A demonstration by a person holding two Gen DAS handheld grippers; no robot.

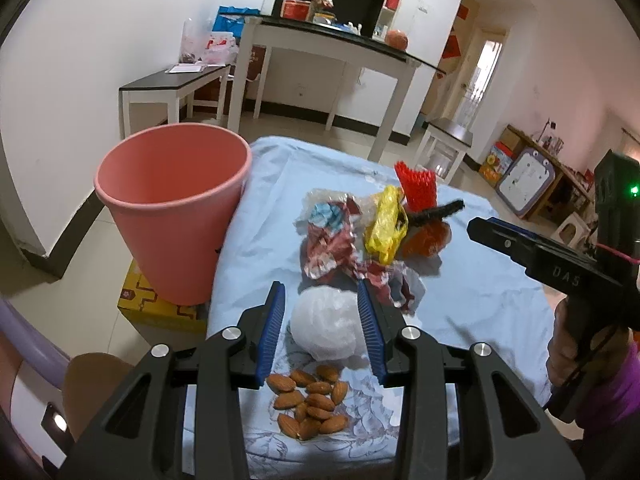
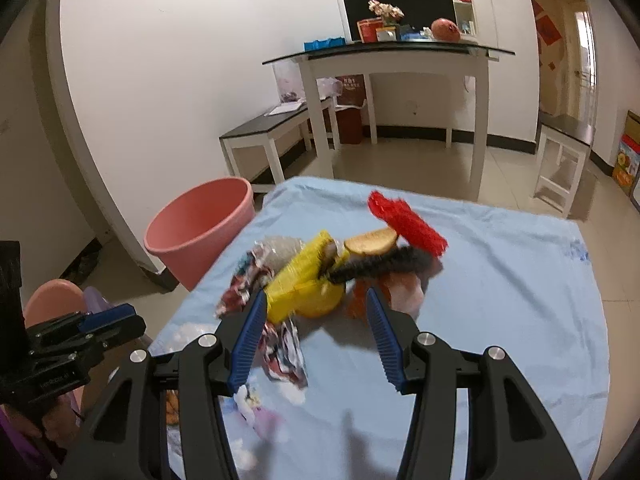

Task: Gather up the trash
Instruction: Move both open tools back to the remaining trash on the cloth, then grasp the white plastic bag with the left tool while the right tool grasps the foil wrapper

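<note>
Nearest on the blue-clothed table lie loose almonds; just beyond them the left gripper is spread around a white crumpled wad, its pads beside it, not yet pressing. It looks light and soft, so a squeeze across its middle should hold. Farther off, the right gripper hangs spread before the wrapper pile. The pink bin stands far left.

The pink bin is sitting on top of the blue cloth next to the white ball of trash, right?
Not quite. The pink bin stands off the blue cloth, beside the table's edge on a yellow box, as the left wrist view shows. The white ball does lie on the cloth.
</note>
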